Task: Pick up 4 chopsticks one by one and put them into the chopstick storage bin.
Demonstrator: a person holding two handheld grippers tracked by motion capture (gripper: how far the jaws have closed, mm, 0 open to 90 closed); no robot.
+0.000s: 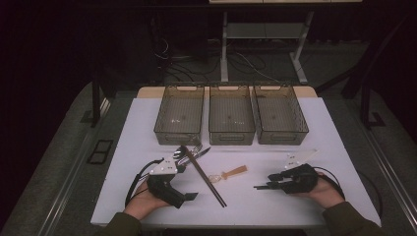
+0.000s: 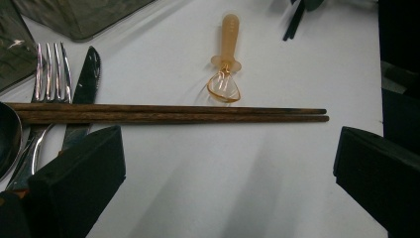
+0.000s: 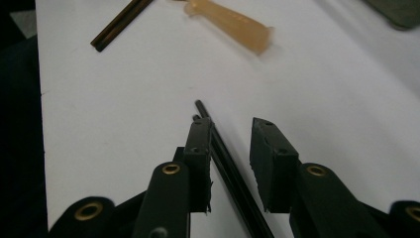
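Note:
A pair of thin black chopsticks (image 3: pixel 220 151) lies on the white table between the jaws of my right gripper (image 3: pixel 230 124), close against one jaw and clear of the other, so the gripper is open. From above, these black chopsticks (image 1: pixel 259 187) poke out leftwards from the right gripper (image 1: pixel 270 185). My left gripper (image 2: pixel 229 136) stands wide open with nothing between its jaws; it sits at the table's front left (image 1: pixel 186 183). Just ahead of it lie brown wooden chopsticks (image 2: pixel 168 113), a fork (image 2: pixel 49 64), a knife (image 2: pixel 86 74), a spoon's edge (image 2: pixel 7 139) and an orange-handled small whisk (image 2: pixel 227 49).
Three see-through mesh baskets (image 1: pixel 178 139) (image 1: pixel 231 139) (image 1: pixel 282 139) stand side by side at the back of the table, nothing in them. The brown chopsticks (image 1: pixel 204 177) run diagonally across the middle. The whisk (image 1: pixel 231 173) lies between the two grippers.

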